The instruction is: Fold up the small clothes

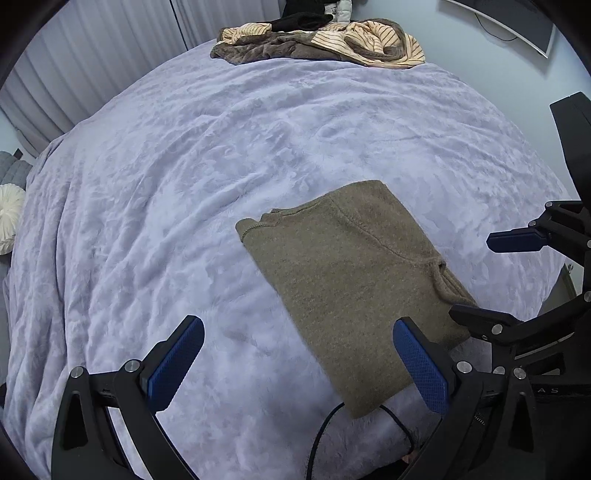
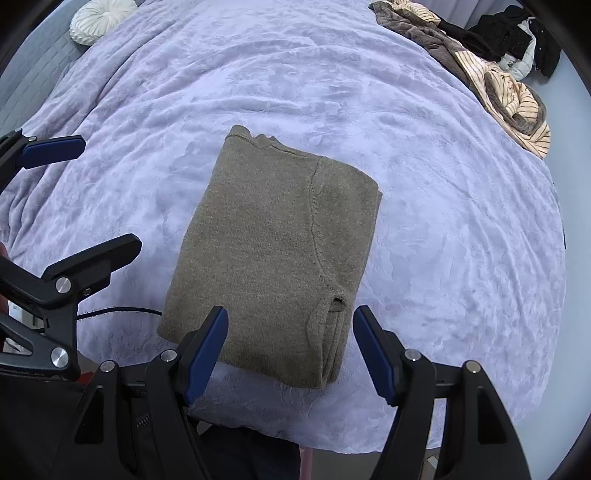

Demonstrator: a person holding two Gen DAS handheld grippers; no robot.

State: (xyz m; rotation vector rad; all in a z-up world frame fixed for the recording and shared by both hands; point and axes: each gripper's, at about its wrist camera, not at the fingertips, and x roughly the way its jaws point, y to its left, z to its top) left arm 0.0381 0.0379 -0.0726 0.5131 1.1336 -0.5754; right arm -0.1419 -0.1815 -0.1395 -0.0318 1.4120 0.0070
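Directly ahead in the left wrist view, the left gripper (image 1: 298, 363) has its jaws spread wide with nothing between them, held above the lavender blanket (image 1: 184, 166) near its front edge. Folded olive sweater (image 1: 343, 284) lies flat as a neat rectangle toward the blanket's front right part, its near corner passing behind the right blue pad. A black cable (image 1: 325, 428) curls at the front edge under that corner. Right gripper (image 1: 480, 273) enters from the right edge, jaws also parted. Pile of striped and brown clothes (image 1: 317, 44) sits at the blanket's far edge. From the right wrist view, the right gripper (image 2: 290, 354) hangs wide open and empty, its fingers over the sweater's (image 2: 273, 251) near edge; contact cannot be told. Left gripper (image 2: 99, 195) shows at the left, open. White round cushion (image 2: 101, 18) rests at the far left corner; the clothes pile (image 2: 498, 81) at the far right edge.
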